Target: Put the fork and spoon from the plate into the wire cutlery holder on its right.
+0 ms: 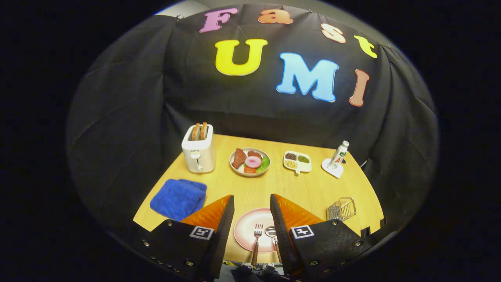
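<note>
Your gripper (252, 203) hangs with fingers apart and empty above the pink plate (246, 227), where the fork (256, 239) and spoon (273, 237) lie just beside each other. Come down carelessly and you may pinch both together — or skid one off. The wire cutlery holder (341, 208) looks light — a clumsy drop could tip it.

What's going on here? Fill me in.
A person's handheld gripper hangs open above a pink plate, holding nothing. The fork and spoon lie side by side on the plate, seen between the fingers, untouched. The wire cutlery holder stands to the plate's right with nothing in it. Farther back are a toaster, a blue cloth and food dishes.
</note>
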Demonstrator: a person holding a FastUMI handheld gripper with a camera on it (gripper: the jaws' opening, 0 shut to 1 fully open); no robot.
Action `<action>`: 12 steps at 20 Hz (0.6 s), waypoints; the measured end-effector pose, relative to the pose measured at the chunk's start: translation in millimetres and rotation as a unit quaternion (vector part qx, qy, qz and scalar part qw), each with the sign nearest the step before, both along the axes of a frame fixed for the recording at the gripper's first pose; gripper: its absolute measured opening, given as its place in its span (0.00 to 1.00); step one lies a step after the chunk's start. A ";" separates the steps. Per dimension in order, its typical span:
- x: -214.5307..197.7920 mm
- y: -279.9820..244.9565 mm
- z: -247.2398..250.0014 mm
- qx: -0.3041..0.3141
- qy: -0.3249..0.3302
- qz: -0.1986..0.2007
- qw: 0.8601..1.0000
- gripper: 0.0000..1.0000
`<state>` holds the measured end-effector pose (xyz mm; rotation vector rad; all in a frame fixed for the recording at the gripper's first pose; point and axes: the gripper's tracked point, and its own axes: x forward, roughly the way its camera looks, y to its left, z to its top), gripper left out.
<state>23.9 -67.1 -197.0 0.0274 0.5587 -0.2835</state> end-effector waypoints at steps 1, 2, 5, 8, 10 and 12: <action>-1.8 -4.9 -12.7 0.004 0.017 -0.008 1.000 0.58; -2.7 -10.2 -24.5 0.006 0.033 -0.016 0.999 0.58; -11.0 -30.9 -62.1 0.001 0.101 -0.038 0.994 0.58; -24.2 -50.5 -101.3 -0.014 0.187 -0.053 0.981 0.58; -28.4 -57.9 -123.7 -0.016 0.233 -0.056 0.971 0.58; -35.1 -63.2 -146.7 -0.013 0.278 -0.057 0.959 0.58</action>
